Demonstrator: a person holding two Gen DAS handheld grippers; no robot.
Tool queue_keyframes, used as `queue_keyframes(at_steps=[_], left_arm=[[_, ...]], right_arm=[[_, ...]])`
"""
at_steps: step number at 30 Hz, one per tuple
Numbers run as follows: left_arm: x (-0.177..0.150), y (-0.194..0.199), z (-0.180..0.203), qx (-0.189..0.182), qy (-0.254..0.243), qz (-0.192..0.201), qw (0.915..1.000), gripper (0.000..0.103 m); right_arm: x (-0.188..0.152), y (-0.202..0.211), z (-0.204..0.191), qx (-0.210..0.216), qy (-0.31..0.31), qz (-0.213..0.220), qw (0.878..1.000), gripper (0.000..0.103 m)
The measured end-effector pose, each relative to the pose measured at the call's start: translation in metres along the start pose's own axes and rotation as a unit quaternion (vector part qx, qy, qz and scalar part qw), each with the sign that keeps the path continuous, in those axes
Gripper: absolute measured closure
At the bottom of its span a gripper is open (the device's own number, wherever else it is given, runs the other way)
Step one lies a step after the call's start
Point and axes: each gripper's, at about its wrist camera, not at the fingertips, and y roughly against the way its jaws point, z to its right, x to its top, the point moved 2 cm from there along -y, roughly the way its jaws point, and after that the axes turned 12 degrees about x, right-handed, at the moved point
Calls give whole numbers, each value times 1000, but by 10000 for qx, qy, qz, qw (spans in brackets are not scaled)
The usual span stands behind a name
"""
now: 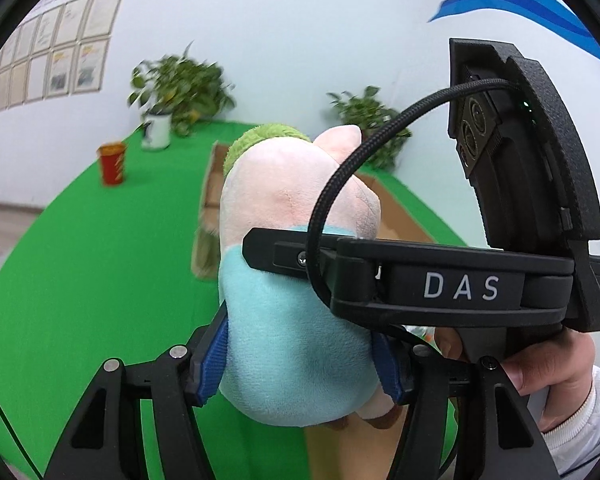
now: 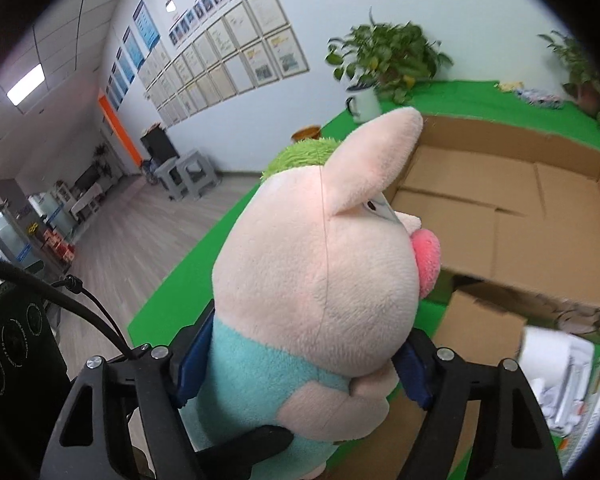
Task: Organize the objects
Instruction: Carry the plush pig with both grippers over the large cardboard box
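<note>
Left wrist: "DAS" on right tool (image 1: 256,254)

The plush pig (image 2: 324,272) is pale pink with a turquoise shirt, green tuft and bright pink snout. The table (image 1: 80,264) cover is vivid green; the cardboard box (image 2: 500,208) brown; the cup (image 1: 112,162) red.

We see bright, even light from ceiling panels (image 2: 26,83); plants (image 1: 180,90) blur, and edges bend darkly.
</note>
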Motion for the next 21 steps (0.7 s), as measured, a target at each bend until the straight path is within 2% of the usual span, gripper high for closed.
queue_keyframes(at_steps=[7,13,21], left_arm=[[57,-15,41,-273,-363,353,9983,45],[100,-23,70,-495,-557,613,9953,45],[135,-26,90,-638,-674,852,9920,45]], right_arm=[[37,29,22,-365,51,636,9973,27],[58,45,37,-606,97,980,9933,28],[71,57,50,-765,178,1200,9897,28]])
